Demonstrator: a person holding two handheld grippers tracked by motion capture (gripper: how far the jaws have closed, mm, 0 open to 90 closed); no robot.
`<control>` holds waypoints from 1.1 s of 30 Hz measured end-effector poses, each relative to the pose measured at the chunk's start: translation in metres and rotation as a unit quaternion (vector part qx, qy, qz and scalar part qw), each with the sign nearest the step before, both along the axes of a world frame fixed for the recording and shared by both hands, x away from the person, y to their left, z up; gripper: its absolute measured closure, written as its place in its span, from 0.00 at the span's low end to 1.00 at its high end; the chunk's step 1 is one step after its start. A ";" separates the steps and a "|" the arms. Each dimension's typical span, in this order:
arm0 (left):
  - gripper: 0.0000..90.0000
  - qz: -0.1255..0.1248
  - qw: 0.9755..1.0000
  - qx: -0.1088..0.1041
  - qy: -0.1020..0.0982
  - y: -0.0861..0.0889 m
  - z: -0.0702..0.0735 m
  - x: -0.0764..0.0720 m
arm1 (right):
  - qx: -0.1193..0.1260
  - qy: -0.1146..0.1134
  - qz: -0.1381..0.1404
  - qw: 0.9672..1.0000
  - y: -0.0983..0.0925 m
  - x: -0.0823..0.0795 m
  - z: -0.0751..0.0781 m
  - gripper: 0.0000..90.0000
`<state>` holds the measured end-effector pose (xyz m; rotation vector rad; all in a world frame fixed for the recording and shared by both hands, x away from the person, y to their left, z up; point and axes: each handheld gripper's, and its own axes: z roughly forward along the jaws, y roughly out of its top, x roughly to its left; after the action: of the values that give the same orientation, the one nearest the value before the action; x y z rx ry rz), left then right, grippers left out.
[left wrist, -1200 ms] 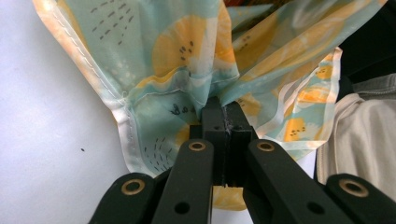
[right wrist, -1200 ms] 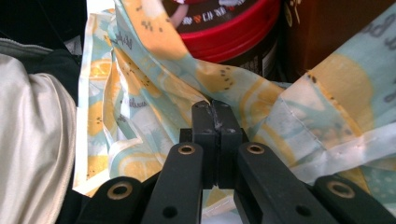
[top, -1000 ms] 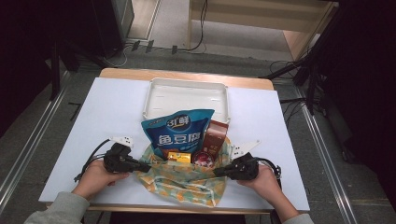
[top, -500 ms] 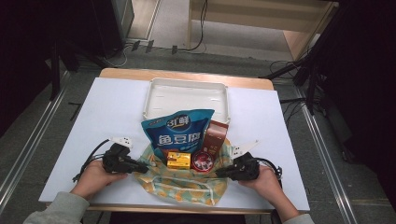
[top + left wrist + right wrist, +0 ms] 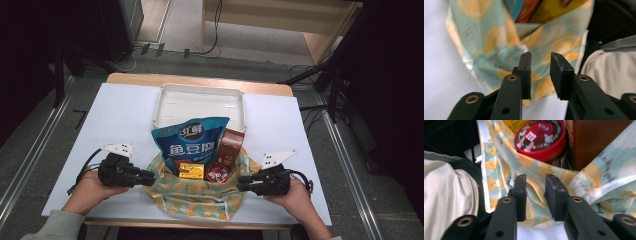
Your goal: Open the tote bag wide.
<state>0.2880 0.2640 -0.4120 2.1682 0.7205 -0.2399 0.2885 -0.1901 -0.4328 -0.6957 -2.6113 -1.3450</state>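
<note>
The lemon-print cloth bag point(image 5: 197, 192) lies at the table's 6 o'clock edge, holding a blue snack pouch point(image 5: 191, 141), brown box point(image 5: 231, 145), yellow packet point(image 5: 191, 170) and red candy tin point(image 5: 218, 172). Left gripper point(image 5: 150, 176) at 9 o'clock and right gripper point(image 5: 242, 183) at 3 o'clock: jaws have just been opening, now spread, pinching nothing. Risk: the unsupported rim slumps and the upright pouch topples toward the white tray point(image 5: 200, 95)

Each claw is matt black: the left claw point(image 5: 149, 176) and right claw point(image 5: 243, 182) have blocky rectangular pads, brass-ringed pivot holes behind them, a grey three-cornered plate on top and a black cable trailing behind. Grey sleeves cover the forearms.
</note>
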 end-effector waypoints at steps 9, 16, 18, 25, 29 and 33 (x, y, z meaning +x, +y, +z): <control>0.97 0.000 1.000 -0.014 0.002 -0.024 0.010 0.010 | -0.006 -0.010 -0.026 1.000 0.012 0.011 0.011 1.00; 0.97 0.002 1.000 -0.009 0.016 -0.032 -0.009 0.015 | -0.009 -0.024 -0.040 0.999 0.018 0.020 0.005 1.00; 0.97 0.002 1.000 -0.010 0.026 -0.033 -0.017 0.017 | -0.010 -0.026 -0.045 0.999 0.018 0.021 0.001 1.00; 0.97 0.001 0.999 0.006 0.031 -0.036 -0.032 0.019 | -0.008 -0.014 -0.043 0.999 0.019 0.025 -0.011 1.00; 0.97 0.003 0.999 0.016 0.037 -0.035 -0.038 0.020 | -0.020 -0.009 -0.039 0.999 0.022 0.026 -0.016 1.00; 0.97 0.003 0.999 0.021 0.041 -0.035 -0.043 0.022 | -0.019 0.000 -0.037 0.999 0.024 0.029 -0.022 1.00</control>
<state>0.3097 0.2291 -0.4545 2.2064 0.7851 -0.3139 0.3171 -0.1663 -0.4552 -0.8052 -2.6418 -1.3164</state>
